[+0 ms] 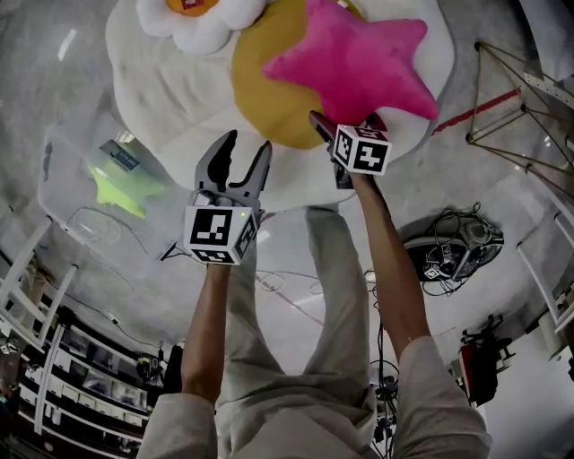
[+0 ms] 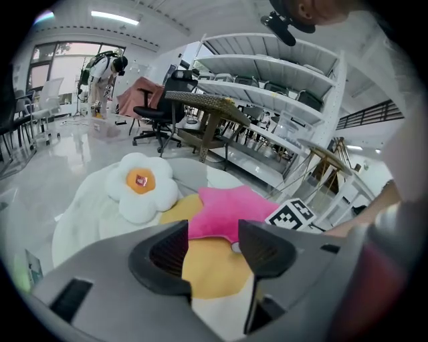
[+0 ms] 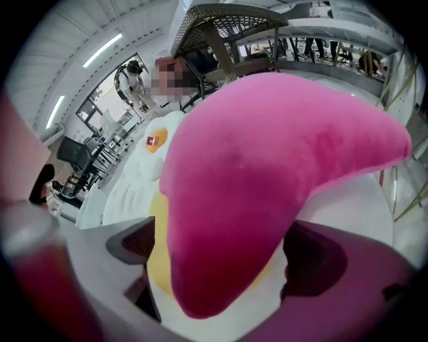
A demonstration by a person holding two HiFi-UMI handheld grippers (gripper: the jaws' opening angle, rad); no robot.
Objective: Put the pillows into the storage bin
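On the yellow yolk (image 1: 269, 94) of a big white egg cushion (image 1: 170, 99) lies the pink star pillow (image 1: 354, 63), one arm pointing back toward the person. The right tool (image 1: 345, 121) straddles that arm with its jaws spread: in the right gripper view the plush fills most of the gap, but a strip of yolk shows between it and one jaw, so it reads as not yet pinched. The star looks light, soft and fat, so it should squash under the jaws and droop when lifted. A deep bite near the root of the arm seems a safer hold than the tip (plush slips out of a shallow pinch). The left tool (image 1: 247, 148) hovers beside it over the white of the egg, jaws apart and empty. A white flower pillow (image 1: 202, 18) with an orange centre sits further back on the egg. The clear bin (image 1: 67, 170) stands on the floor well to the left, a green star (image 1: 117, 188) apparently already inside.
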